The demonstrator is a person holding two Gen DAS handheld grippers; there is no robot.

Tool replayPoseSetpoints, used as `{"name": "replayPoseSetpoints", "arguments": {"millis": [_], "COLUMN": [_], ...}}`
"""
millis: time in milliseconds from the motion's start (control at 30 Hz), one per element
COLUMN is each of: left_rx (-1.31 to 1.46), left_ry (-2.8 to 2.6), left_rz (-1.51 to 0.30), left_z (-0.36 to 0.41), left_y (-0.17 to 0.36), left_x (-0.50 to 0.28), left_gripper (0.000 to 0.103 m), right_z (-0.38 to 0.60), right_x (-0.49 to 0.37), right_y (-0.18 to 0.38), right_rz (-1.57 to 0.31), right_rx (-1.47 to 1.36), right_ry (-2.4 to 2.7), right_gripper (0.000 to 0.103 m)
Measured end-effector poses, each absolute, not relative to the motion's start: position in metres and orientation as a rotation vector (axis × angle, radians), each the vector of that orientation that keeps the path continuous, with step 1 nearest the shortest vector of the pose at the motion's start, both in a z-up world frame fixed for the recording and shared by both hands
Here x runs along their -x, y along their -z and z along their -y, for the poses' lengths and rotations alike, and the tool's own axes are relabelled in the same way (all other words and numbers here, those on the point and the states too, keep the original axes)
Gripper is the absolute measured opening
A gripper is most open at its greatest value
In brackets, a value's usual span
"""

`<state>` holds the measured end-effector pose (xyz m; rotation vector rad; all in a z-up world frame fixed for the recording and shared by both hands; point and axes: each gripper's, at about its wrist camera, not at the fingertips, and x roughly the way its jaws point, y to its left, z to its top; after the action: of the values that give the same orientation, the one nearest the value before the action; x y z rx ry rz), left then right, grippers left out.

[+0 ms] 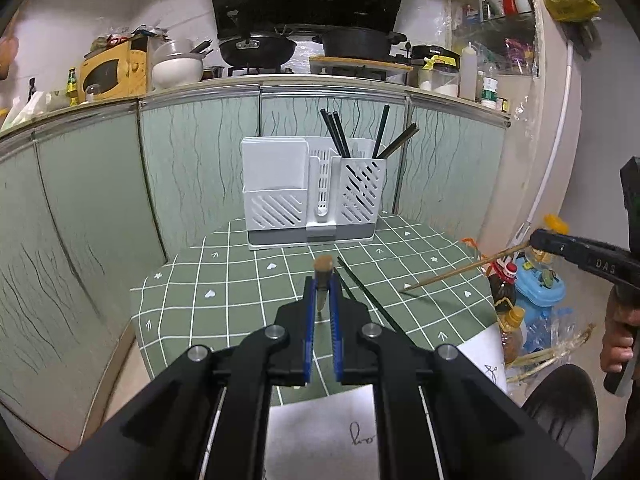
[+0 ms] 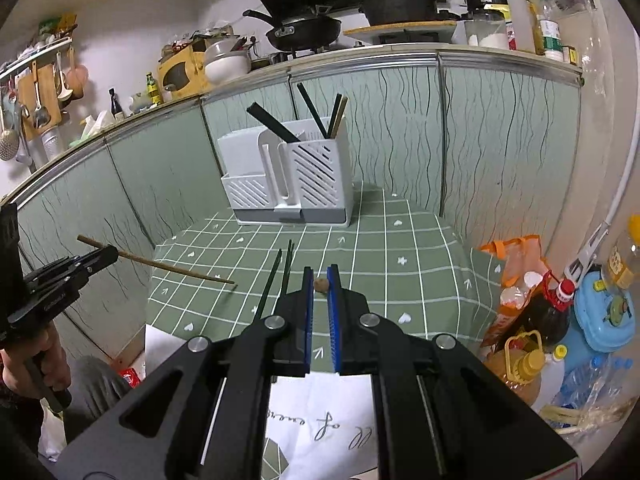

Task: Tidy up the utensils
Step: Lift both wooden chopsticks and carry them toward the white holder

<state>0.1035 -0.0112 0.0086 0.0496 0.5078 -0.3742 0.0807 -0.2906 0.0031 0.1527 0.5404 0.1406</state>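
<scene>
A white utensil holder (image 1: 314, 192) (image 2: 288, 178) stands at the far edge of the green checked table (image 1: 240, 280) (image 2: 400, 272), with several dark chopsticks in its right compartment. My left gripper (image 1: 323, 280) is shut on a wooden chopstick (image 1: 323, 276) seen end-on; from the right wrist view that chopstick (image 2: 176, 268) slants down to the table. My right gripper (image 2: 321, 280) is shut on another wooden chopstick (image 2: 321, 284), which the left wrist view shows slanting to the cloth (image 1: 460, 270). Two dark chopsticks (image 1: 368, 296) (image 2: 276, 276) lie on the table.
Green cabinet fronts (image 1: 100, 200) stand behind the table under a cluttered counter with pans. Oil bottles (image 2: 528, 344) and a blue container (image 2: 604, 316) crowd the floor to the right. White paper (image 2: 320, 420) lies at the table's near edge.
</scene>
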Motion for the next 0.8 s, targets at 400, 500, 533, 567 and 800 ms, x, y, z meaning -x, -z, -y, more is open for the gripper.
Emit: {"name": "replayPoseSetpoints", "arguments": {"millis": [400, 500, 533, 567, 800], "left_rx": [-0.051, -0.052, -0.053, -0.053, -0.061], "left_ry": [0.384, 0.38, 0.379, 0.38, 0.386], "left_rz": [-0.521, -0.511, -0.508, -0.507, -0.505], "left_z": [0.019, 0.019, 0.02, 0.02, 0.024], "left_y": [-0.017, -0.022, -0.024, -0.025, -0.034], "left_x": [-0.127, -0.132, -0.133, -0.134, -0.145], "left_gripper": [0.007, 0.007, 0.007, 0.007, 0.007], "right_z": [0.294, 0.293, 0.293, 0.293, 0.291], "right_x": [-0.108, -0.113, -0.114, -0.116, -0.126], "right_y": [-0.023, -0.027, -0.028, -0.029, -0.04], "right_rz": [-0.524, -0.518, -0.516, -0.514, -0.505], "right_rx": [-0.127, -0.125, -0.124, -0.125, -0.107], "right_ry": [-0.147, -0.15, -0.151, -0.153, -0.161], "right_gripper": [0.007, 0.007, 0.007, 0.007, 0.007]}}
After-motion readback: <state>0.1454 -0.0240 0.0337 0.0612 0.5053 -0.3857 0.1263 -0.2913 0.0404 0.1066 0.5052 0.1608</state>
